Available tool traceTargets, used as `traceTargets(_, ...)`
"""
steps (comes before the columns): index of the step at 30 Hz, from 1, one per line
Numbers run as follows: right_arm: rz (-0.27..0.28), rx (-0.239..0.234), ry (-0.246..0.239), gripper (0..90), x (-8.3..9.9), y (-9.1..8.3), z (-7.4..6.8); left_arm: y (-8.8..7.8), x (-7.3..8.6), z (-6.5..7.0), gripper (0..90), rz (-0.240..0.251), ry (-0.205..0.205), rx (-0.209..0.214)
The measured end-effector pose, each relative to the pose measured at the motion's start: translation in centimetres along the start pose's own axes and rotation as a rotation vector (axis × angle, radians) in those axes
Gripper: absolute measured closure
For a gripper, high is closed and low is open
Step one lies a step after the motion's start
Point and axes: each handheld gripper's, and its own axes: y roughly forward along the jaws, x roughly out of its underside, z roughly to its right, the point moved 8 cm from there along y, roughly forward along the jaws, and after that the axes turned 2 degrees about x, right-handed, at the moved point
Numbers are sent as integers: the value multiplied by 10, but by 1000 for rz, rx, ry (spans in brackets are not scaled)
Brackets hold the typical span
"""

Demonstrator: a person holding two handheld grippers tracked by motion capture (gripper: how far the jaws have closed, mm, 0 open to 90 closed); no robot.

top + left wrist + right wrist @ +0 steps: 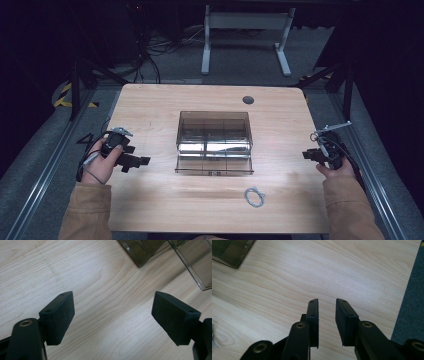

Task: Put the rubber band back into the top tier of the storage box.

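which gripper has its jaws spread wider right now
The left gripper: its own view shows a broad stretch of bare table between its jaws. The right gripper has only a narrow gap between its jaws, with nothing held.

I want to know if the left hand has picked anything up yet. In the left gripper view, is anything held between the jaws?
No: the left gripper has its jaws wide apart with bare table between them.
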Motion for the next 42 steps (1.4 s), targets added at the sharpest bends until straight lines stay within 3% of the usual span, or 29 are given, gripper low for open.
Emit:
traceTargets(3,-5,-9,31,689,0,0,2,0,0,1,196,-2,5,9)
traceTargets(12,5,-6,41,669,1,-5,2,-1,3,0,195,-15,7,6)
traceTargets(20,19,-21,14,638,2,-12,-8,0,4,3,193,-27,16,15)
traceTargets(26,41,-63,6,609,2,-20,-18,-1,5,4,193,-47,32,18)
traceTargets(35,51,-76,-16,566,2,-27,-31,-1,7,9,193,-75,58,25)
traceTargets(42,52,-92,-77,555,1,-37,-49,-1,8,11,188,-82,60,32)
